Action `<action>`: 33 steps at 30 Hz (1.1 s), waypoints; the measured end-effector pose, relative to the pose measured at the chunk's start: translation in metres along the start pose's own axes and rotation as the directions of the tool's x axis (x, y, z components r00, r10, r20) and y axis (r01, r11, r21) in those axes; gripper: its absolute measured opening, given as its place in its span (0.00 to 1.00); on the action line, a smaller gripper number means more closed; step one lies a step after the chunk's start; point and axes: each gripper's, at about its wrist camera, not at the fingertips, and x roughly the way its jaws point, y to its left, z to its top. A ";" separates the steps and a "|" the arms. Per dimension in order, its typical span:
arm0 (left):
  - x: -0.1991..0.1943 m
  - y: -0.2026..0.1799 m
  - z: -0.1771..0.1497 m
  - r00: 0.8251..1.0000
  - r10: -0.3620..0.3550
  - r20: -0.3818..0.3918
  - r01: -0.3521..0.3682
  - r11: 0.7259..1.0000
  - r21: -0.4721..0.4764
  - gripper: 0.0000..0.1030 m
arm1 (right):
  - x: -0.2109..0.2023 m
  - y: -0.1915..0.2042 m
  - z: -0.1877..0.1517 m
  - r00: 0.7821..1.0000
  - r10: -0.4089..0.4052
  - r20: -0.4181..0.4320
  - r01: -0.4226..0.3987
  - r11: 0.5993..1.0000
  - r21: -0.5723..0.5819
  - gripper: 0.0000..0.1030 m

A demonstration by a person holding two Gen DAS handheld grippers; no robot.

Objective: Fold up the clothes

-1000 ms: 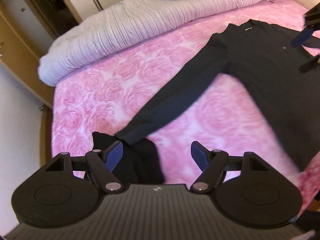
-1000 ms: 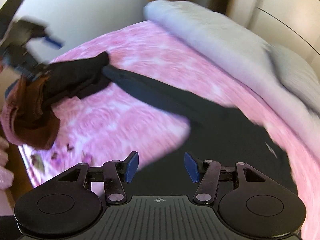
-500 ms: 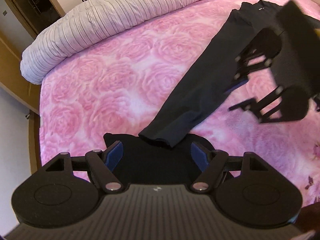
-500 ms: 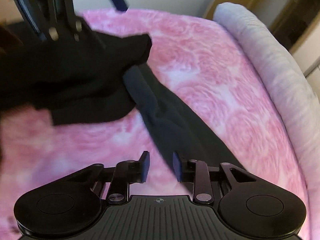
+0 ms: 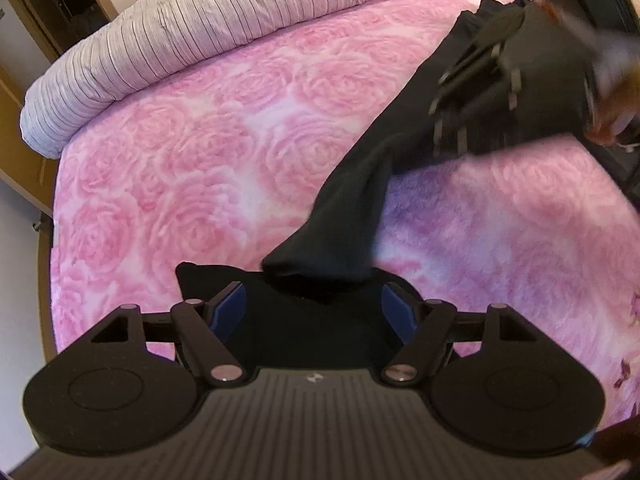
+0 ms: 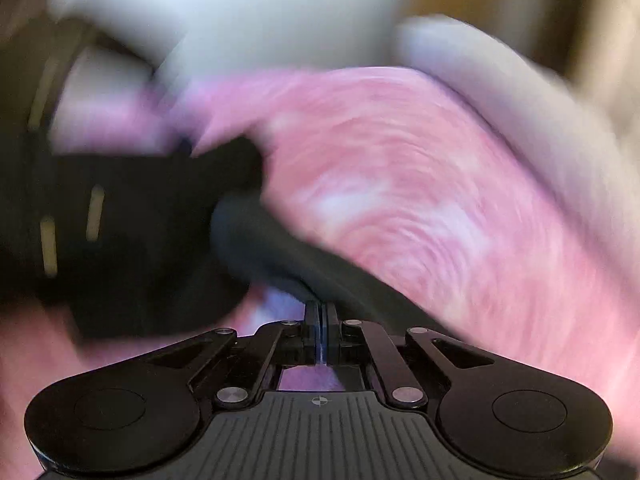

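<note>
Black garment: long sleeve lies diagonally across pink rose-pattern bedspread, cuff end toward near edge, resting on a dark folded piece. Left gripper released, jaws wide, straddling that dark piece just below cuff; pads not pressing. Right gripper clenched tight, pads together beside sleeve; fabric pinched or not, can't tell, view blurred. Striped grey duvet along bed's far edge.

The bedspread is pink all over with a pale rose pattern. At its far edge lies a light grey-lilac duvet with fine dark stripes. A plain black garment crosses it, and the black left gripper has blue pads.
</note>
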 end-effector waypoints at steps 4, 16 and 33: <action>0.012 -0.004 0.008 0.999 -0.039 0.000 0.039 0.999 -0.009 0.69 | -0.023 -0.086 -0.020 0.996 0.083 0.046 -0.094 0.851 0.517 0.00; 0.036 -0.028 0.023 0.996 -0.090 -0.013 0.091 0.994 0.058 0.70 | -0.039 -0.055 -0.052 0.989 -0.085 -0.121 0.101 0.985 0.140 0.10; 0.017 -0.016 0.007 0.999 -0.041 -0.015 0.040 0.999 -0.024 0.70 | 0.012 0.052 -0.124 0.956 -0.153 0.252 0.288 0.308 -0.907 0.25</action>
